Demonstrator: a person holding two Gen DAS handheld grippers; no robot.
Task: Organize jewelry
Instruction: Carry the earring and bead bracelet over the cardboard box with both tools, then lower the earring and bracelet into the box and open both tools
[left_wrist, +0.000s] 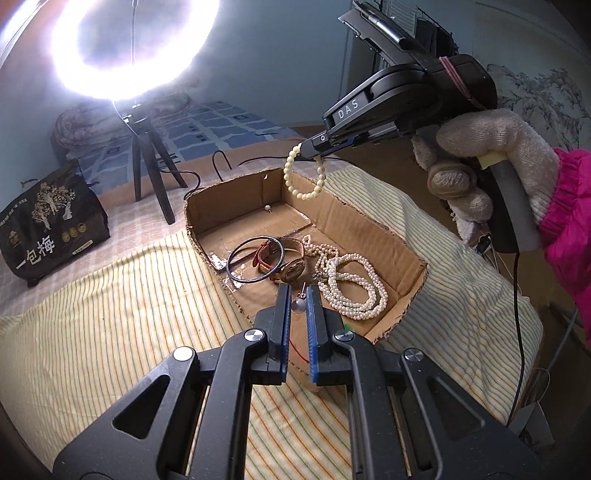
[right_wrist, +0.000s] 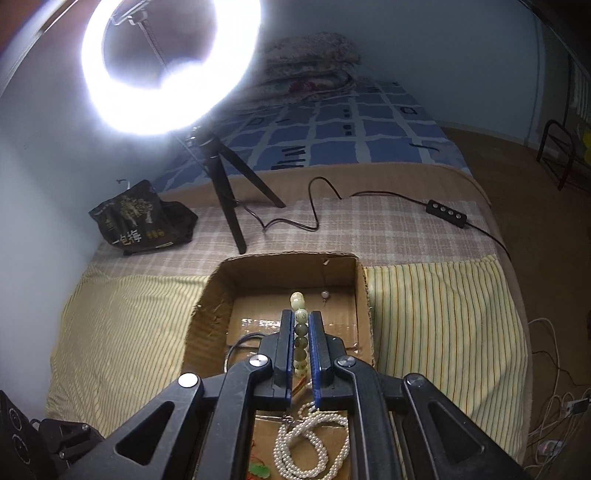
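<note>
A shallow cardboard box (left_wrist: 369, 218) lies on a striped cloth. In it are a dark bangle (left_wrist: 255, 264), a watch (left_wrist: 291, 269), pearl necklaces (left_wrist: 354, 291) and a small pearl earring (left_wrist: 267, 209) at the far end. My left gripper (left_wrist: 297, 295) hovers over the box's near end, shut on a pearl earring (left_wrist: 298, 305). My right gripper (left_wrist: 310, 149) is shut on a cream bead bracelet (left_wrist: 303, 177) that hangs above the box's far end. In the right wrist view the bracelet (right_wrist: 300, 332) sits between the fingers of the right gripper (right_wrist: 300, 318).
A bright ring light on a black tripod (left_wrist: 151, 162) stands behind the box, with its cable and switch (right_wrist: 445, 213) on the checked blanket. A black snack bag (left_wrist: 51, 225) lies at the left. The bed drops off at the right edge.
</note>
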